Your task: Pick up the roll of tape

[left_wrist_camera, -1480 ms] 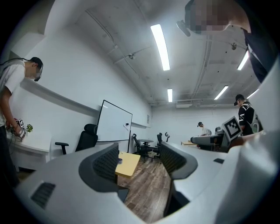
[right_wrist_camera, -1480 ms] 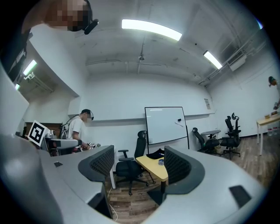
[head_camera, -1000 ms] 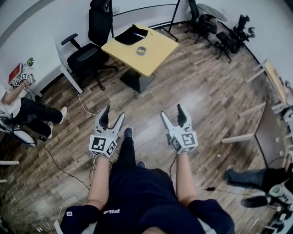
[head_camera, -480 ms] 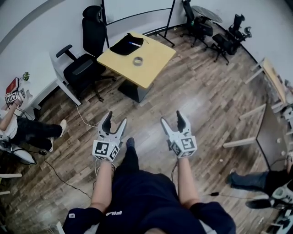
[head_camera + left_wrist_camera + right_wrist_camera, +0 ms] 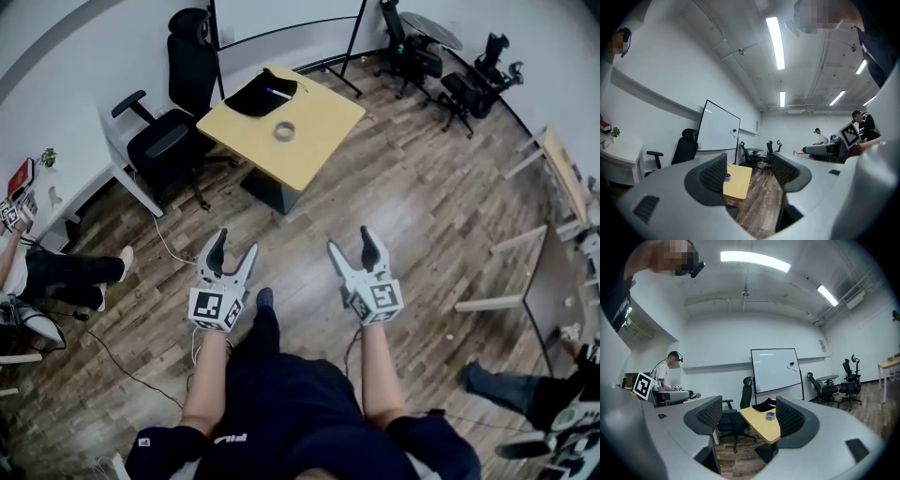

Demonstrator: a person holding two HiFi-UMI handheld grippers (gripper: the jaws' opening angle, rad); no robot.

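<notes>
— How far along?
— Barely begun. The white left gripper [image 5: 234,244] and white right gripper [image 5: 351,242] hang empty, jaws spread, well short of the square yellow wooden table [image 5: 319,141]. The grey roll of tape [image 5: 284,130] lies on it, untouched.
— Any change?
— The table sits slightly lower in the head view than a second ago, so the person is probably closing in.

navy shirt [image 5: 281,412], white left gripper [image 5: 234,246] and right gripper [image 5: 352,244] with marker cubes [image 5: 214,307].
</notes>
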